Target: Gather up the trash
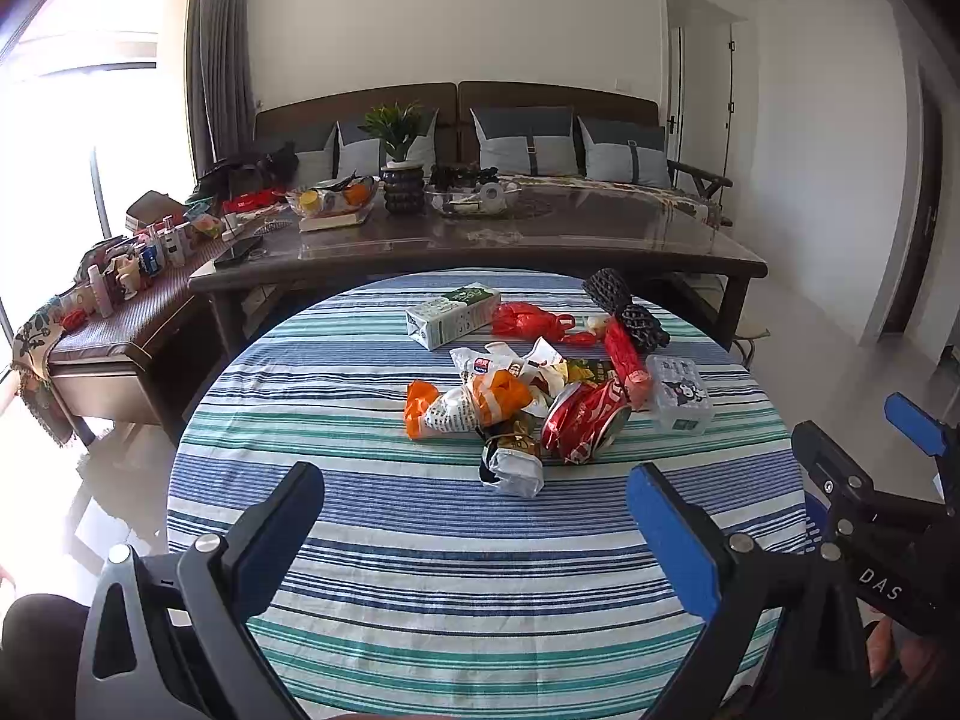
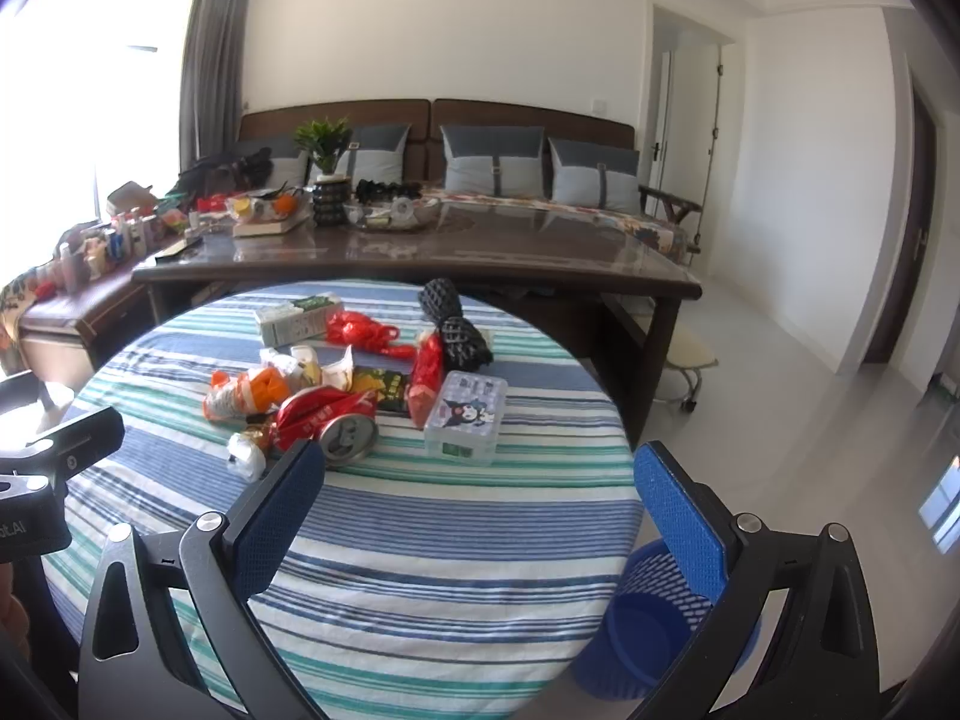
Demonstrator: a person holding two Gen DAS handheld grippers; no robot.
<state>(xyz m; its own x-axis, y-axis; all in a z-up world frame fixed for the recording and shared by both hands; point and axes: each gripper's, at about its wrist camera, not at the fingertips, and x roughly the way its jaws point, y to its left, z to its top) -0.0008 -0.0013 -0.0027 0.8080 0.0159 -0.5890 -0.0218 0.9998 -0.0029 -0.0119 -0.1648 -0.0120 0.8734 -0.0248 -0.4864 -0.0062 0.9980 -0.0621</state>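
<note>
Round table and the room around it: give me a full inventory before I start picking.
Round table: one, blue, green and white striped cloth, nearest.
Milk carton: one, white and green, far side, lying flat.
Crushed can: one, red, front of pile.
Wrappers: several, orange and white, pile's left.
Foam nets: two, black, far right.
Tissue pack: one, pale, cartoon print, pile's right.
Bin: one, blue, floor at right.
Long table: one, dark, cluttered, behind.
Left gripper: open, empty.
Right gripper: open, empty.
</note>
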